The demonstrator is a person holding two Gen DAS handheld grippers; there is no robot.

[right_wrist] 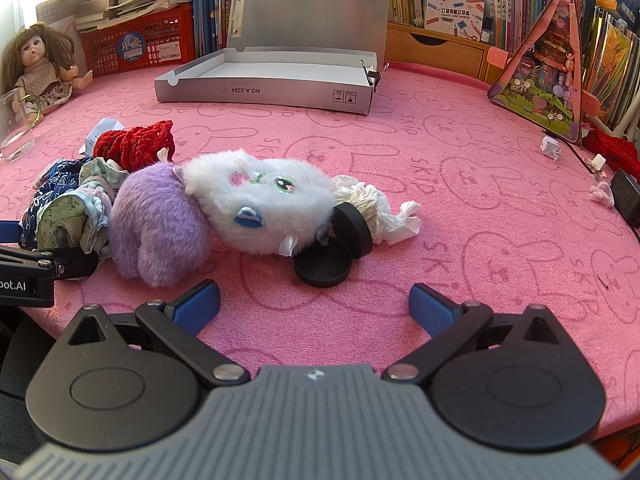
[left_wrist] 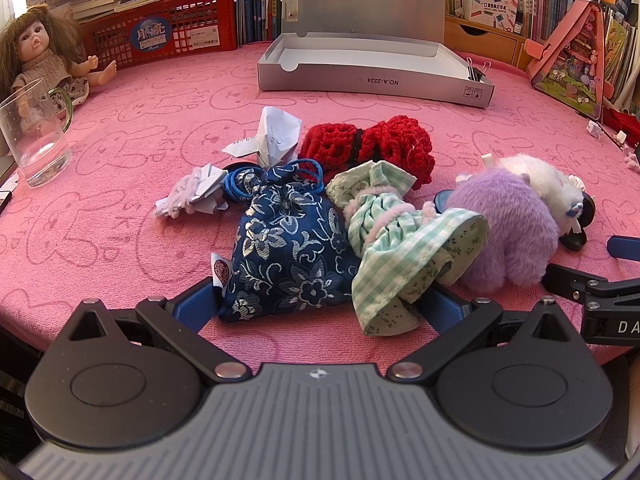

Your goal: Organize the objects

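Note:
A pile lies on the pink cloth: a blue floral pouch (left_wrist: 288,248), a green checked doll dress (left_wrist: 400,248), a red crochet piece (left_wrist: 368,146), crumpled papers (left_wrist: 276,136) and a purple-and-white plush (left_wrist: 508,220). My left gripper (left_wrist: 320,308) is open, its jaws either side of the near ends of the pouch and dress. In the right wrist view the plush (right_wrist: 224,208) lies by an open black round case (right_wrist: 332,252) and a tissue (right_wrist: 384,208). My right gripper (right_wrist: 316,304) is open and empty, just short of the case. An open grey box (right_wrist: 264,88) stands behind.
A glass mug (left_wrist: 36,136) and a doll (left_wrist: 44,56) are at the far left. A red crate (left_wrist: 160,32), books and a pink triangular toy house (right_wrist: 548,76) line the back and right. A black adapter (right_wrist: 628,196) lies at the right edge.

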